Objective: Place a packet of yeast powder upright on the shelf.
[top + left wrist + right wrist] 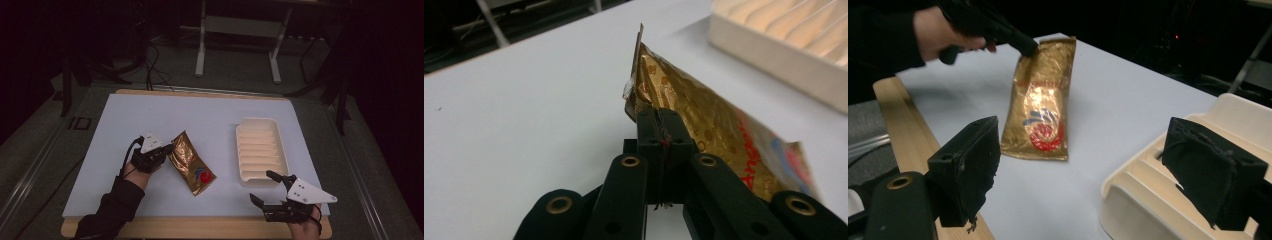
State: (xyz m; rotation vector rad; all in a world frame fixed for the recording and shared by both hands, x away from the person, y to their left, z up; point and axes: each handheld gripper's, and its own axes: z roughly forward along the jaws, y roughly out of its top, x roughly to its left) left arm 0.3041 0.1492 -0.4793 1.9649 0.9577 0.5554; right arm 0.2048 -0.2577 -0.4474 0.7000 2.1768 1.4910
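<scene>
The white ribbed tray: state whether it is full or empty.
Empty: the white ribbed tray shows bare ridges, and the gold foil packet lies outside it.

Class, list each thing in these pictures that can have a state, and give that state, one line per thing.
Left tongs: shut on the gold packet's edge.
Right tongs: open, holding nothing.
Gold packet: sealed, gripped end raised, far end on the table.
Ribbed tray: upright, empty.

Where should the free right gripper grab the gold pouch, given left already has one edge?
Probably the near bottom seam of the gold pouch, approached from the tray side. The left gripper pinches its far upper edge; that lower seam lies flat, uncovered, facing the open right gripper.
</scene>
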